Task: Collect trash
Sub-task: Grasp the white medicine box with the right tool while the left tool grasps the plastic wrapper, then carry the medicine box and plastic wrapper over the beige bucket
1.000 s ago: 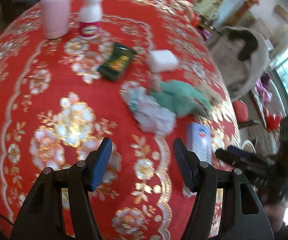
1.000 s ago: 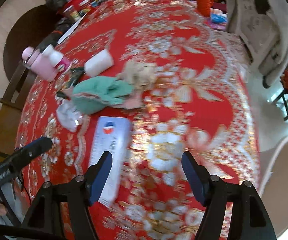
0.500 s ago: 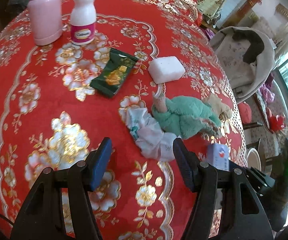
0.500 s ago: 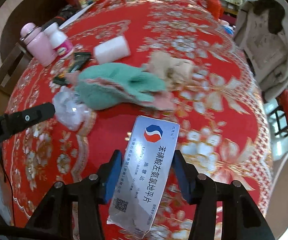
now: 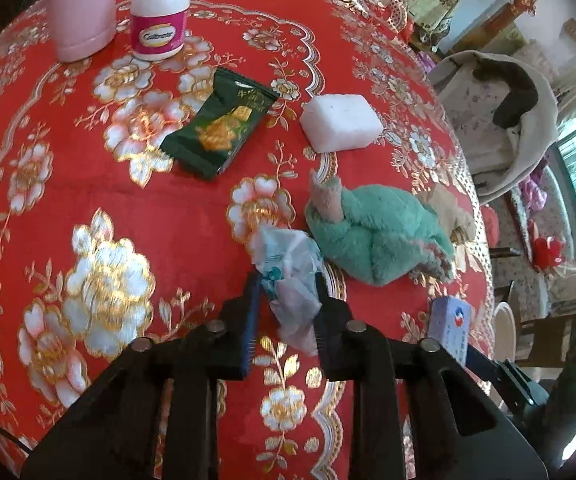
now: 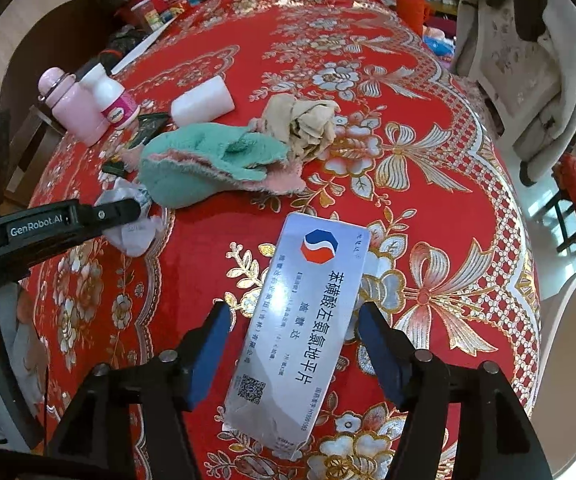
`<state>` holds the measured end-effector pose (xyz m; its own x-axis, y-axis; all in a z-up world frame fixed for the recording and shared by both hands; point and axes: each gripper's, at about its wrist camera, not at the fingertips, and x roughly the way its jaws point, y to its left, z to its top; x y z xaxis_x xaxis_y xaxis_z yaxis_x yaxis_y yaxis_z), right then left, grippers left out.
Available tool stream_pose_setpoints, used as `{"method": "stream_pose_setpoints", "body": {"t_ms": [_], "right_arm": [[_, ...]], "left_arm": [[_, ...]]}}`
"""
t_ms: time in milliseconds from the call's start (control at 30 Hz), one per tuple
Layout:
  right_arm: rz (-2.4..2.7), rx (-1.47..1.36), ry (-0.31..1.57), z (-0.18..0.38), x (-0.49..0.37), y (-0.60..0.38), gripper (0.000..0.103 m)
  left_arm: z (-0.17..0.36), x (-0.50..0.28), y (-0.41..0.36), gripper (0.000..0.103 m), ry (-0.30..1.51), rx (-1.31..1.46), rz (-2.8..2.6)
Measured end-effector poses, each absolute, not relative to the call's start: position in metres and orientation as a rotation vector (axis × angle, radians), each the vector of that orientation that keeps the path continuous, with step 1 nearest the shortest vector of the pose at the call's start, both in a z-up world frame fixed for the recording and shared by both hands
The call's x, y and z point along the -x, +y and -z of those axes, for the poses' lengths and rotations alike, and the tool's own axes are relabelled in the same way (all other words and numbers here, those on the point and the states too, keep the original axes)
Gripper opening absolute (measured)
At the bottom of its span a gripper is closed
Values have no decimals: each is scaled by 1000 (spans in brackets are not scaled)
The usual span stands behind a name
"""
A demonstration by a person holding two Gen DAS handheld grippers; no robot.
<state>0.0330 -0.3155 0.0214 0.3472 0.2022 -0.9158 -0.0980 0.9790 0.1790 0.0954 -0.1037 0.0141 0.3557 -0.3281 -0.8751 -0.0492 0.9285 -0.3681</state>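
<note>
Red satin-like cloth with gold and white flower print covers the table [image 5: 88, 208]; we list what lies on it.

Progress, as we judge it: the collecting is at its start. No bin shows in either view, and nothing appears put away.

- Crumpled plastic wrapper [image 5: 291, 280], thin, translucent, creased: pinched in the left claw [image 5: 286, 308], whose pads are pressed together on it, still down at the cloth.
- Flat medicine box [image 6: 299, 328], glossy silver card with a red-and-blue emblem: lying on the table between the fingers of the right claw [image 6: 293, 340]. Its pads stand at the box's long edges; we cannot tell whether they press yet.
- Dark green snack packet [image 5: 220, 128], foil, flat: untouched, well apart from both claws.
- White block [image 5: 341, 122], matte, rounded corners, possibly a sponge or tissue pack: untouched.
- Teal plush cloth [image 5: 375, 236], fluffy, pink-edged, and a beige crumpled rag [image 6: 299, 124] touching it: whether these are trash we cannot say.
- Pink flask [image 6: 74, 108] and white pill bottle [image 5: 160, 12], upright, smooth plastic: likely keepers.
</note>
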Motion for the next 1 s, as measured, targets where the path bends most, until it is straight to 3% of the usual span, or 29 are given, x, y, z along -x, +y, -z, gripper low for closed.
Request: {"method": "stream_pose_setpoints", "body": {"t_ms": [1000], "right_arm": [[-278, -98, 1129, -72, -9, -354, 50]], "left_arm": [[-73, -15, -183, 14, 1078, 242, 228]]}}
